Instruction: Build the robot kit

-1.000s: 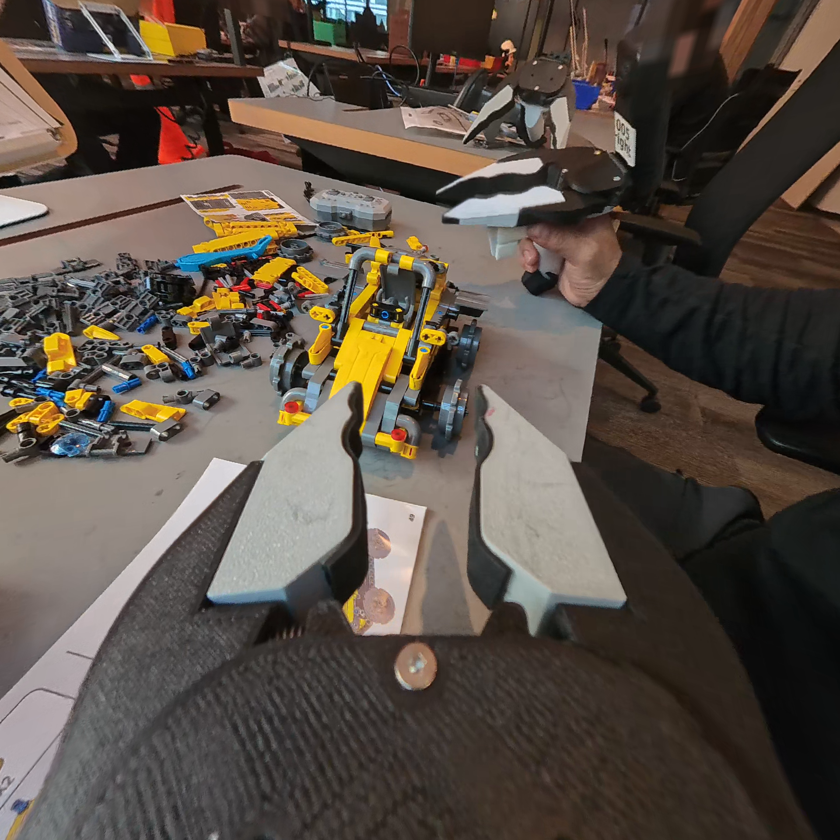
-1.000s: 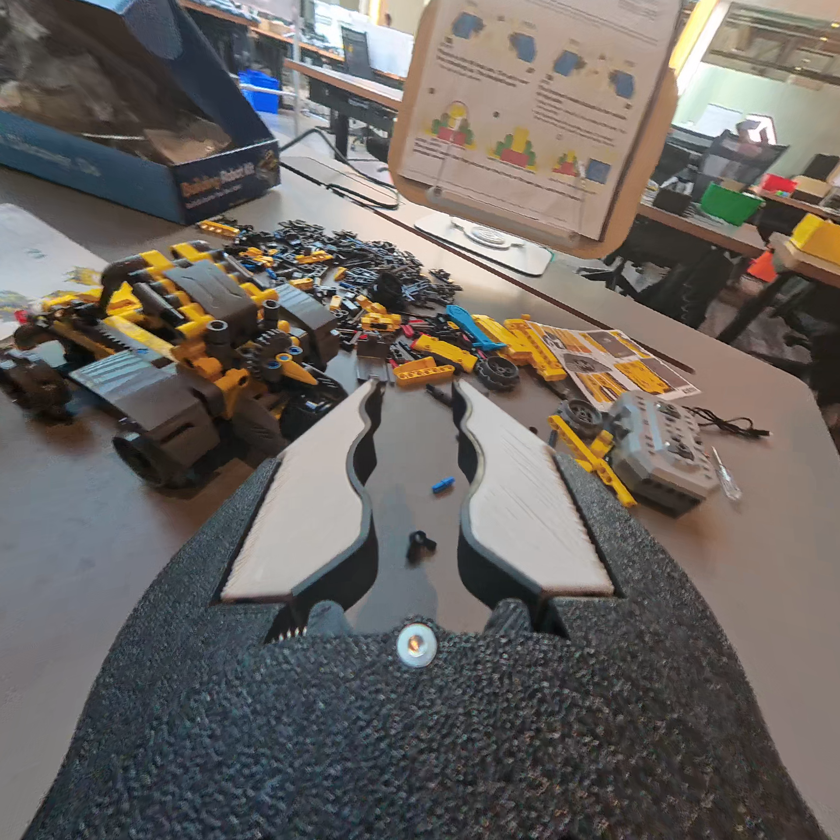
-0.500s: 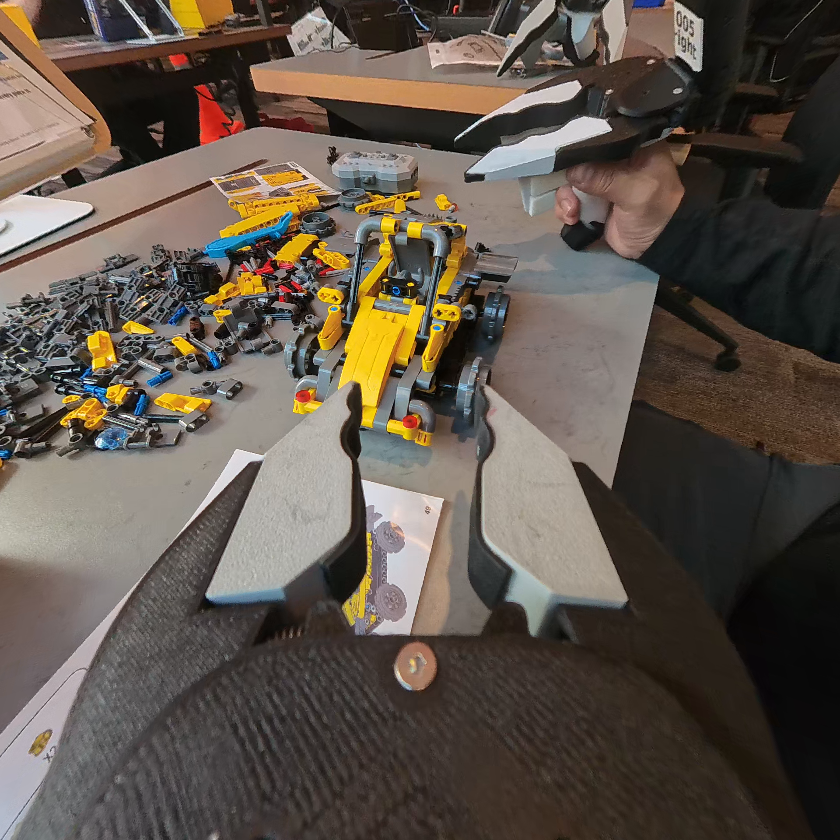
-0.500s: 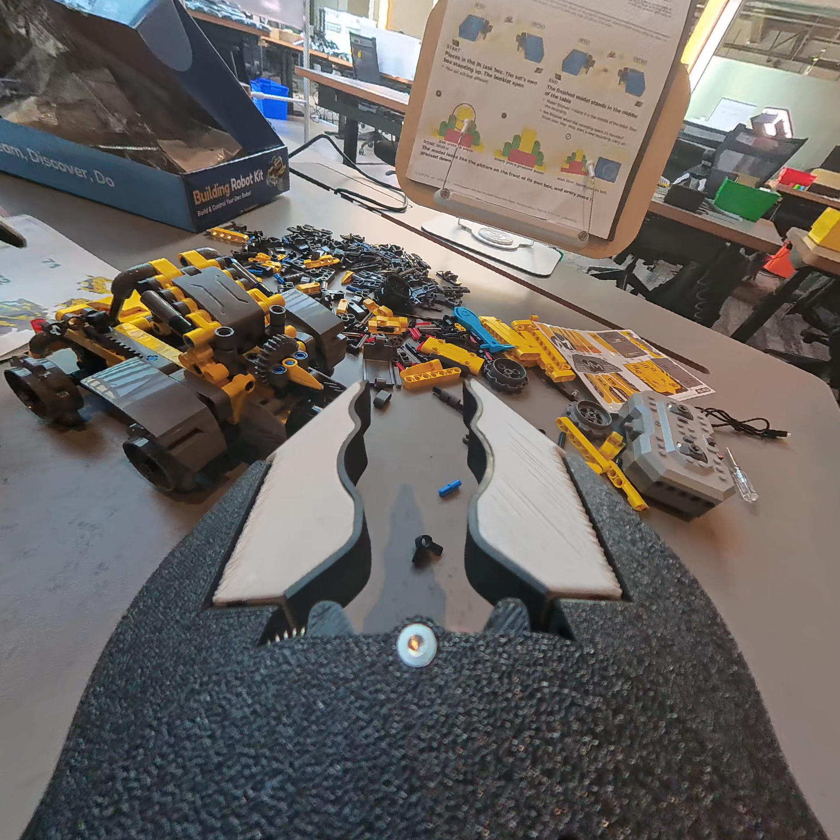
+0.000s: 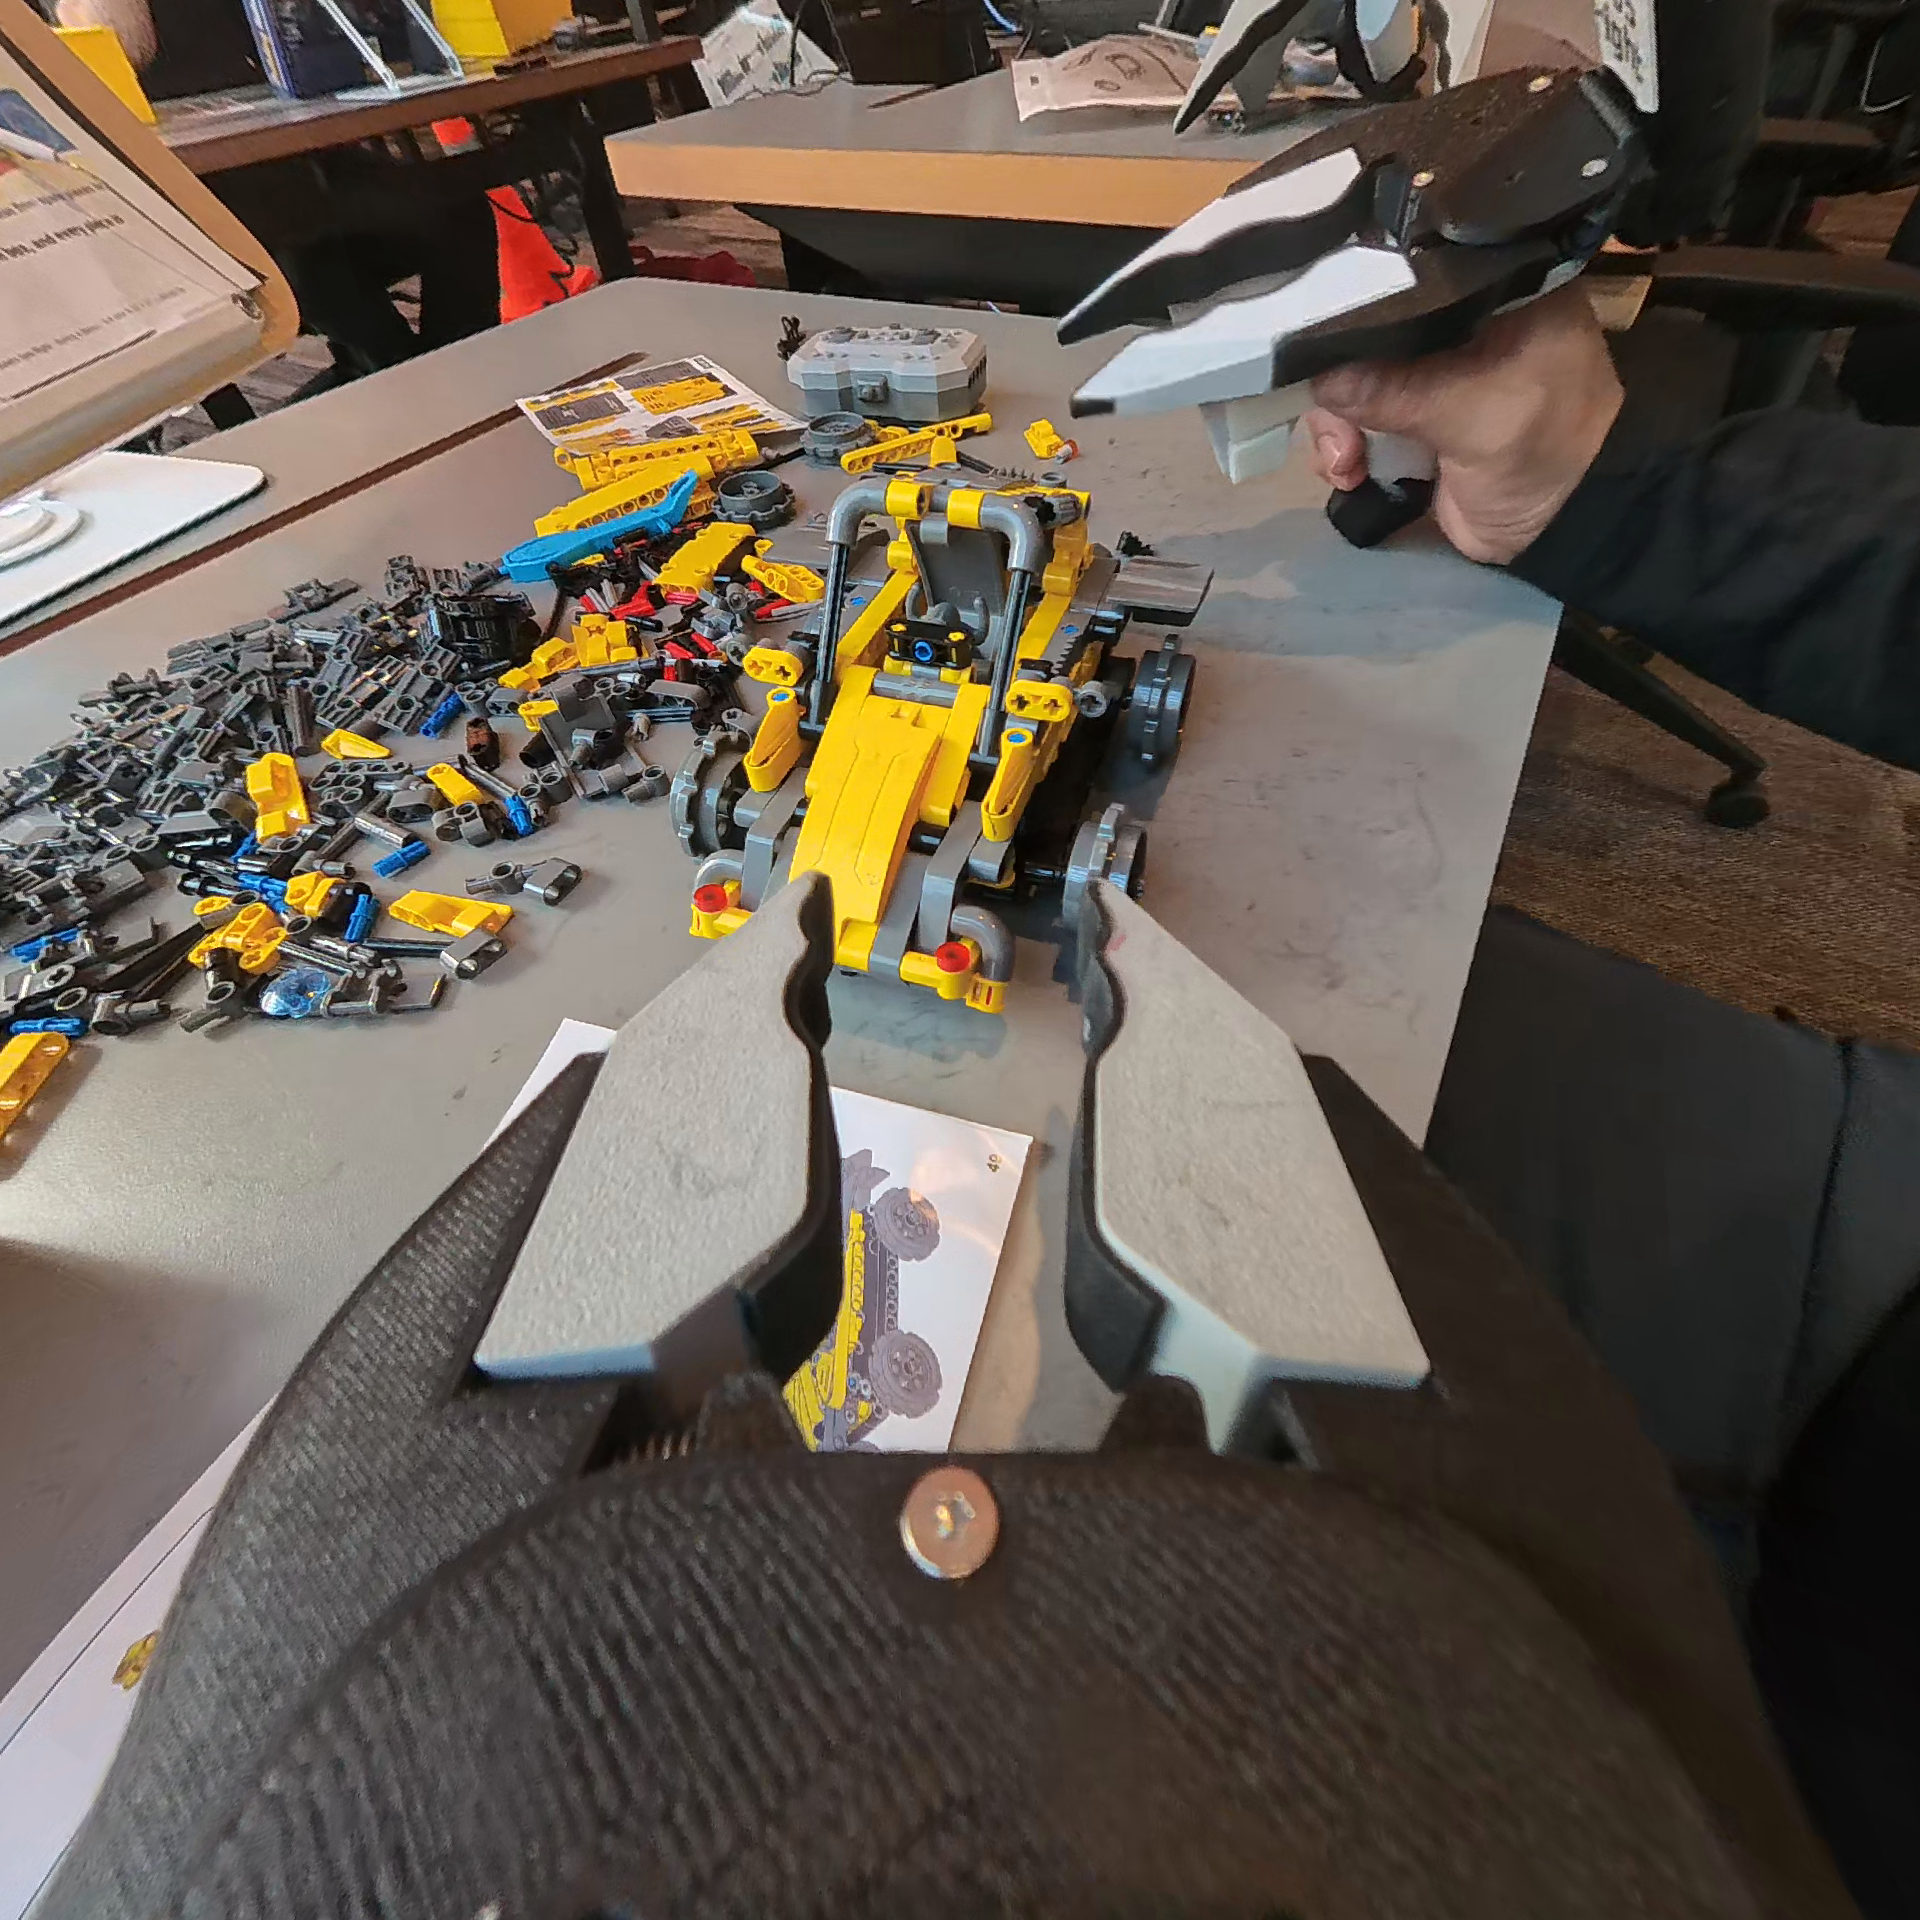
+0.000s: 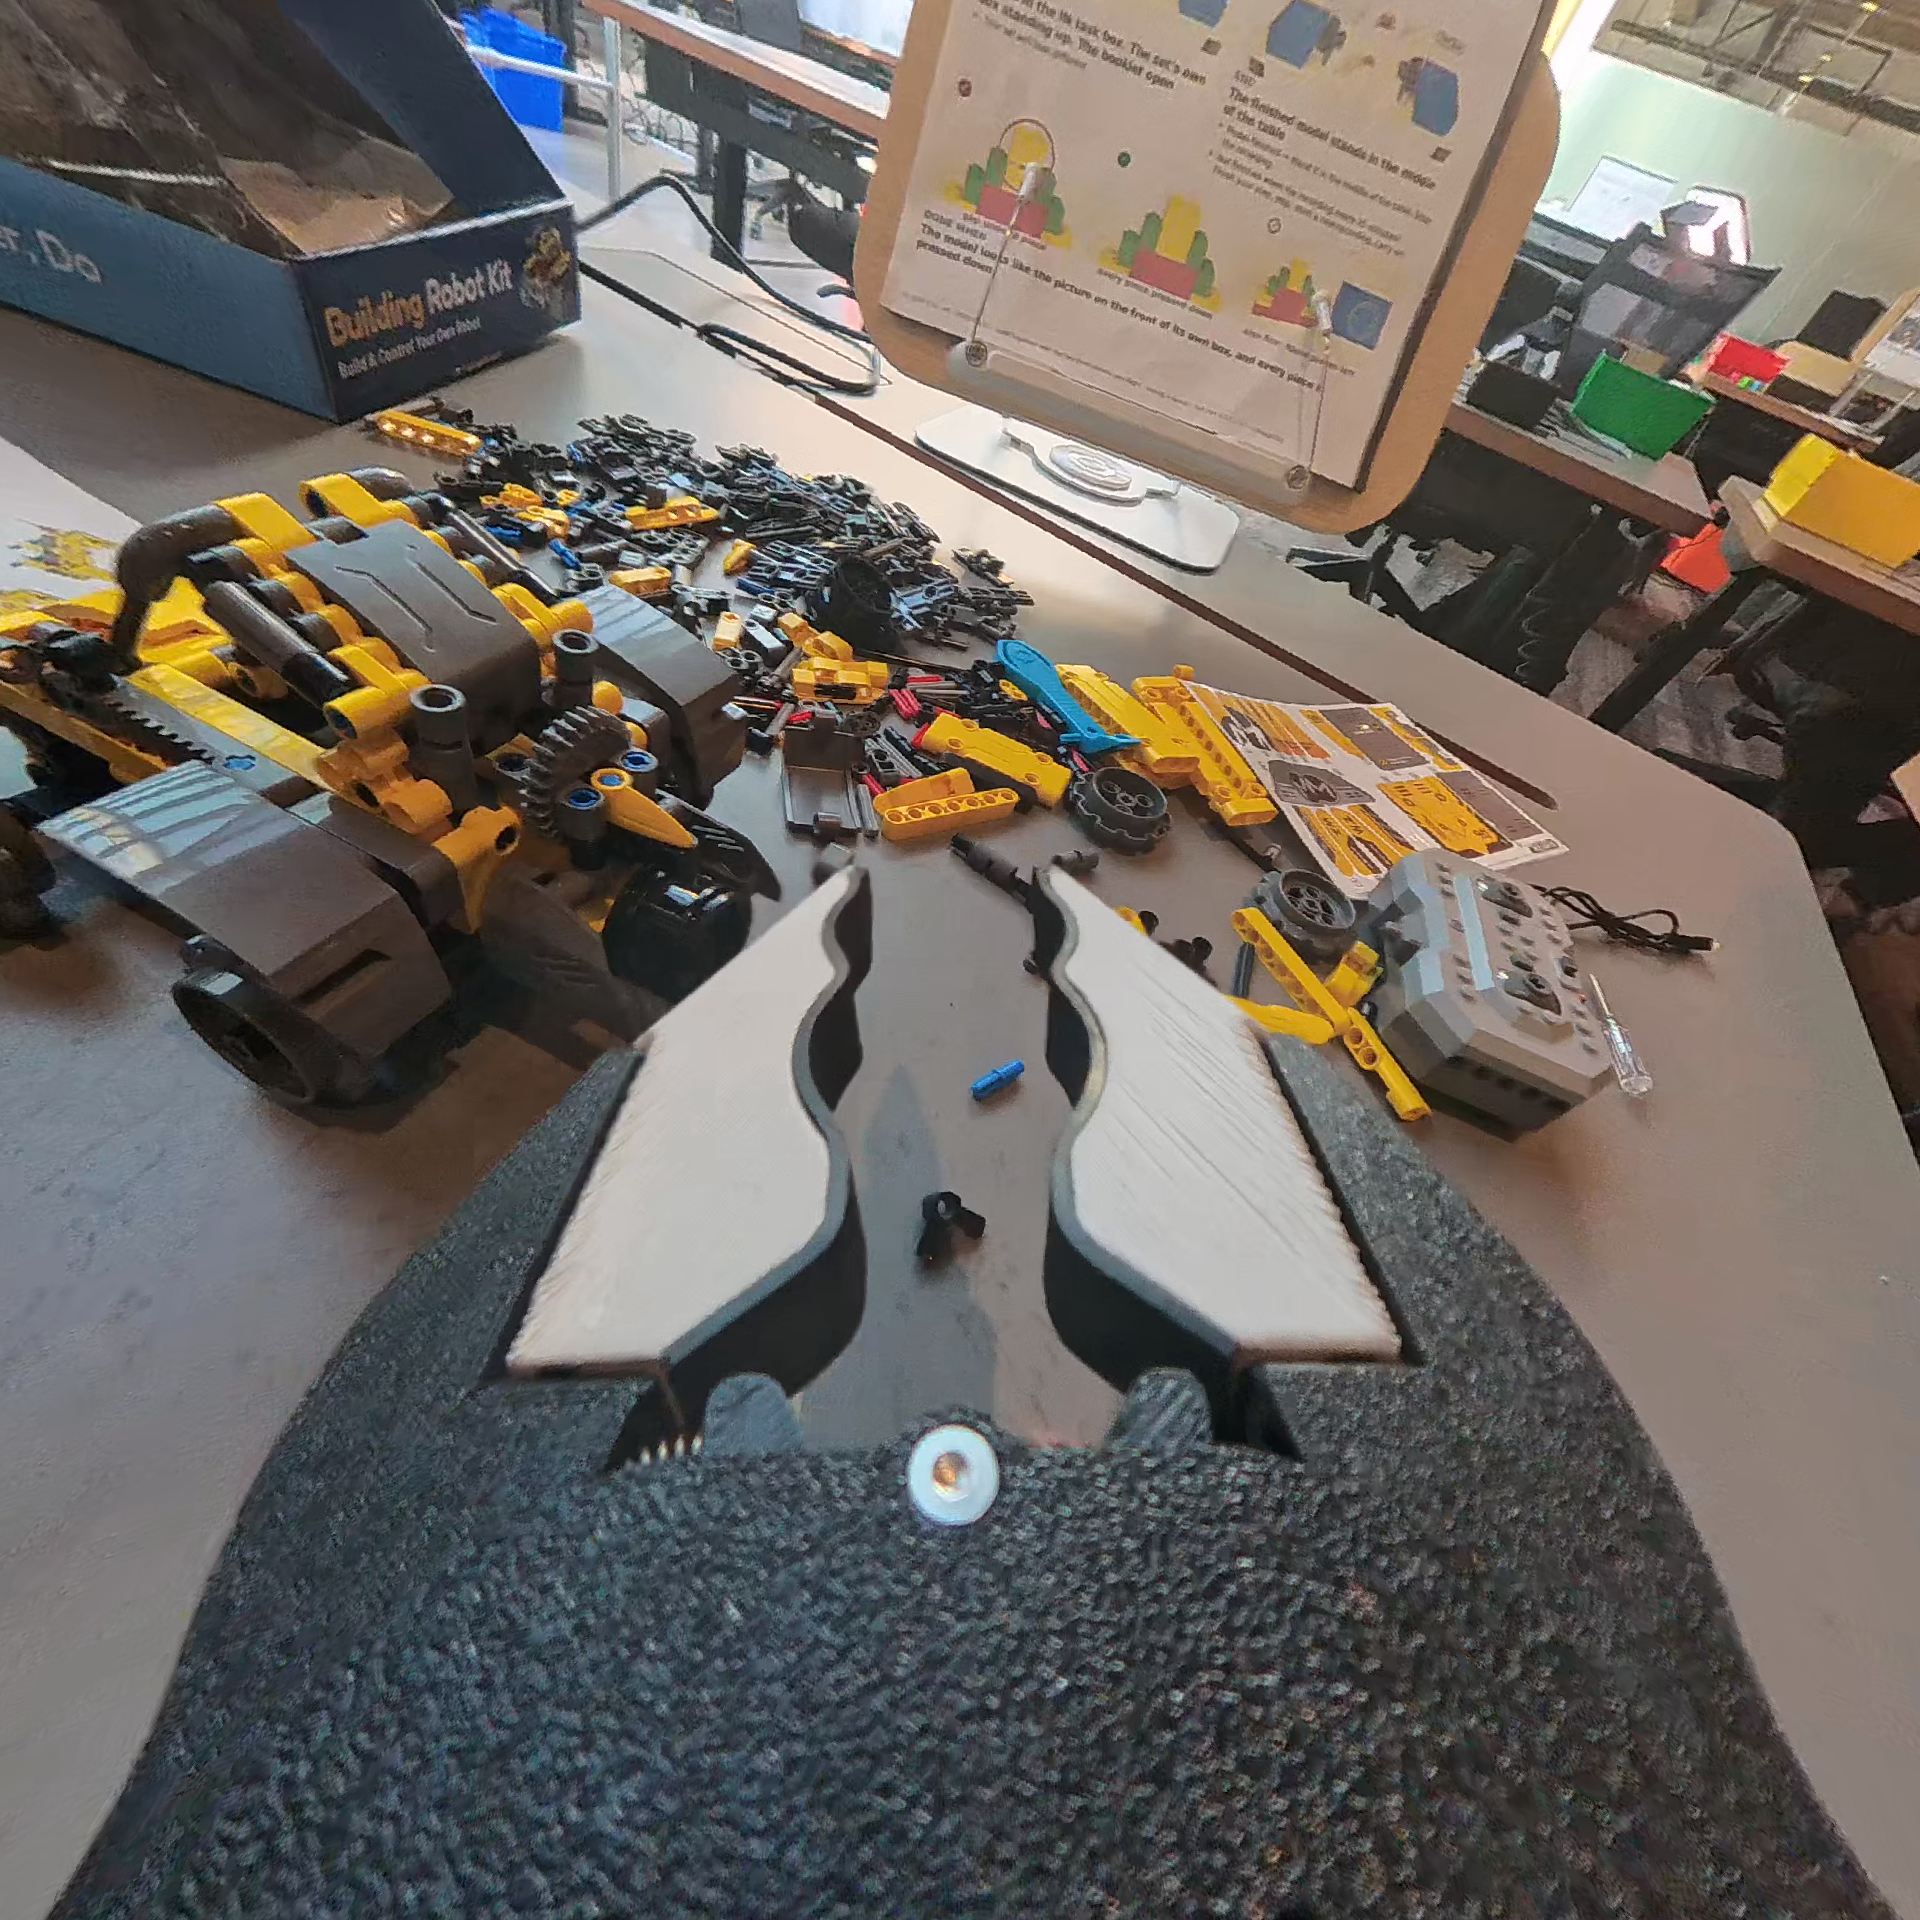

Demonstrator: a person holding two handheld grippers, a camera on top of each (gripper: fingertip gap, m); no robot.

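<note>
The left tongs (image 5: 951,925) had moved closer to the yellow model car (image 5: 914,727) near the counter (image 5: 1351,790) right edge, open and empty. The right tongs (image 6: 951,883) hovered open over loose bricks (image 6: 831,582), holding nothing; the car looked unfinished.

Two near wrist views, both seeing model car (image 5: 914,748)

My left gripper (image 5: 951,914) is hovering empty, jaws apart, just before the yellow buggy model (image 5: 914,727); my right gripper (image 6: 951,904) is hanging parted beside its rear.
</note>
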